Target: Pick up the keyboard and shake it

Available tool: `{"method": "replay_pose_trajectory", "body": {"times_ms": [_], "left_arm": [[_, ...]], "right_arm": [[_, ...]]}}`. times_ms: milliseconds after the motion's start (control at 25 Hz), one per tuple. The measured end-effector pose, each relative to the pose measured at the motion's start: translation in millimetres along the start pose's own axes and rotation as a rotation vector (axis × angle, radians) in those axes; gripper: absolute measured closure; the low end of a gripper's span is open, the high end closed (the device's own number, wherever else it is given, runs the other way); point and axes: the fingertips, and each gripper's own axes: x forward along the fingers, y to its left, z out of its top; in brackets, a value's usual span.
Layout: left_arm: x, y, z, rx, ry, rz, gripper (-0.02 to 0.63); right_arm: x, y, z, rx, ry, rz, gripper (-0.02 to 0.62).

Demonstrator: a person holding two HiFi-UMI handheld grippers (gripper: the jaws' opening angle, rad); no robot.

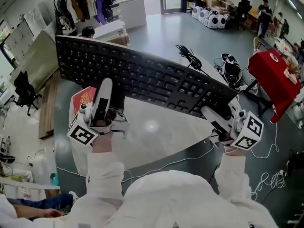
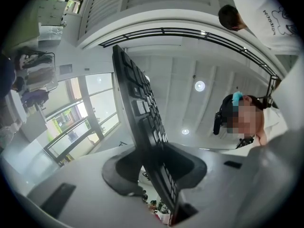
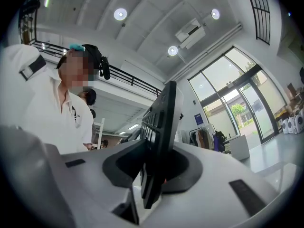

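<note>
- Spreading out below both hand-held grippers, one round white surface (image 1: pixel 156 137) is lying bare of the keyboard, which is hanging clear above it.
- Spanning from one hand-held gripper to the other, one black keyboard (image 1: pixel 142 77) is being held in the air, keys toward the person, with its far long edge tilting up and away from the jaws.
- Judging by its look, it is a long, stiff plastic slab and probably light. Its smooth edges are likely to slide in a pinch, and loose keys may rattle when shaken.
- Taking hold along the near long edge, one grip toward each end, seems the right choice. Most of the board is overhanging beyond the jaws, so hard shaking is likely to lever against both pinches.
- Counting two: the left hand-held gripper (image 1: pixel 105 90) is clamping the near edge toward the keyboard's left end, the board standing edge-on between its jaws. The right hand-held gripper (image 1: pixel 212 116) is clamping the same edge by the right-hand corner.
- Lying on the surface just beneath the left hand-held gripper, one red packet (image 1: pixel 83 100) is showing partly.
</note>
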Motion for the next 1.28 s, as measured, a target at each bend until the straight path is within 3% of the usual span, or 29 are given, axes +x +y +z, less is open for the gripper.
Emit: {"method": "replay_pose_trajectory", "body": {"times_ms": [1000, 1280], "left_arm": [[-7.0, 25.9, -21.1, -0.095, 0.072, 0.126, 0.476], [-18.2, 44.1, -45.3, -0.15, 0.109, 0.171, 0.476]], "right_arm": [[-7.0, -5.6, -15.0, 0.184, 0.048, -0.049, 0.499], [-16.5, -17.1, -39.2, 0.247, 0.08, -0.091, 0.499]]}}
